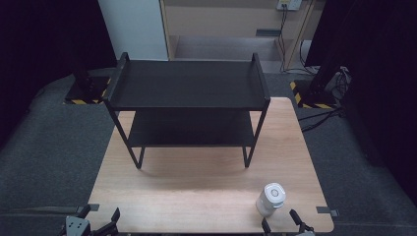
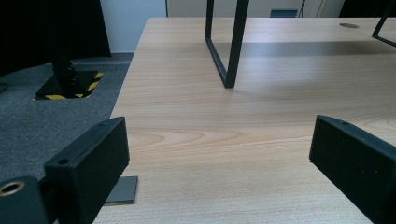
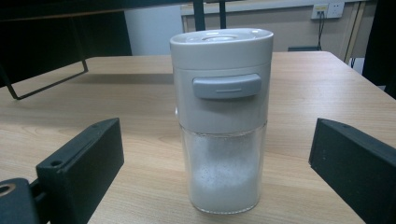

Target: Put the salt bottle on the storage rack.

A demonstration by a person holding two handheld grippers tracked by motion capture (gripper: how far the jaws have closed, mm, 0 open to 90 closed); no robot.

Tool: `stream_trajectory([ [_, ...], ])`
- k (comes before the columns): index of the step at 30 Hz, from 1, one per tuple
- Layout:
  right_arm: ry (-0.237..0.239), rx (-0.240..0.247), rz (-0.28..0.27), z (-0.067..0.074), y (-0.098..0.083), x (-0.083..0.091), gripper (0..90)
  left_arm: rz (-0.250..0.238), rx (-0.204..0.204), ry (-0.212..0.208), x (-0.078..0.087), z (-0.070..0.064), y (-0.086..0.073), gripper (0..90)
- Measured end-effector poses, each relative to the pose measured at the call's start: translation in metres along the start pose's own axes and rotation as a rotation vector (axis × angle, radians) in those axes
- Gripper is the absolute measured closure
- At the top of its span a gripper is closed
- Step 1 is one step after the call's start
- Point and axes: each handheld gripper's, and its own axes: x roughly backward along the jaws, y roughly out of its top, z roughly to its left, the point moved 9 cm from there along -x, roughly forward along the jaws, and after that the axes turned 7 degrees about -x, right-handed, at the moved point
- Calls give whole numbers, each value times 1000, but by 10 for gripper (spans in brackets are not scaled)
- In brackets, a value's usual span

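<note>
black blocky jaws, brass screw insert (image 2: 10, 187)

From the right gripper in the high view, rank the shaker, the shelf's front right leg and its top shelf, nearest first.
From the right gripper:
1. Shaker, just ahead, near edge.
2. Front right leg, mid-table.
3. Top shelf, far side, raised.
</note>
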Motion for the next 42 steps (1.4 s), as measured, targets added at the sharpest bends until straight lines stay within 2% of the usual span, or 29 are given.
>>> stream_trajectory([
  [18, -20, 11, -10, 4, -6, 11, 33, 1, -10, -12, 0, -3, 1, 35],
  [26, -52, 22, -19, 8, -12, 11, 35, -2, -11, -19, 1, -5, 1, 35],
  [32, -64, 22, -13, 9, -14, 4, 34, 0, -10, -21, 1, -5, 0, 35],
  [42, -96, 36, 10, 11, -18, -26, 42, 3, -4, -15, 1, -2, -2, 36],
])
